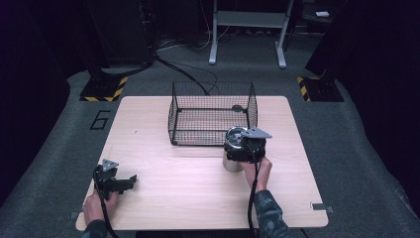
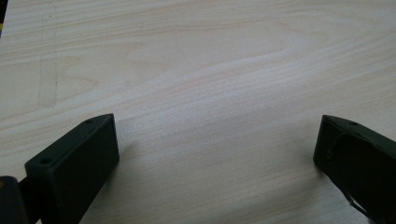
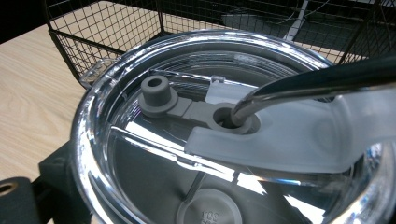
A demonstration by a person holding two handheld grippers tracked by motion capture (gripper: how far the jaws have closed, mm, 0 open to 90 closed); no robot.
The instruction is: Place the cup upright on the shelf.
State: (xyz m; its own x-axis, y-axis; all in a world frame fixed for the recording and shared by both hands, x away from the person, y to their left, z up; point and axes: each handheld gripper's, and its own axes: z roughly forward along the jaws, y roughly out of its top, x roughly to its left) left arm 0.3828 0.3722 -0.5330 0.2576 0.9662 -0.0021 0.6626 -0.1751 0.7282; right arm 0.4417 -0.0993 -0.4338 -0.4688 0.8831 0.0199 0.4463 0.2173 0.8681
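We see a steel tumbler with a clear plastic lid (image 1: 233, 157) (grey stopper, metal straw through it) clamped in the right gripper (image 1: 243, 148) beside the black wire basket (image 1: 214, 111); the left gripper (image 2: 217, 154) rests spread on the pale wooden table (image 1: 163, 193).

Two hand-held grippers, black bodies. Left gripper (image 1: 130, 179): grey three-cornered plate on top, black cable trailing back along the forearm. Left gripper view: two blocky matte-black jaws, flat faces, one small round hole near each tip, another on the left block lower down. Right gripper (image 1: 236, 141): same grey plate, bigger black housing, black cable running down over the hand. Right sleeve (image 1: 270, 214): dark mottled camouflage-like pattern. Left sleeve (image 1: 94, 229): dark, detail not resolvable.
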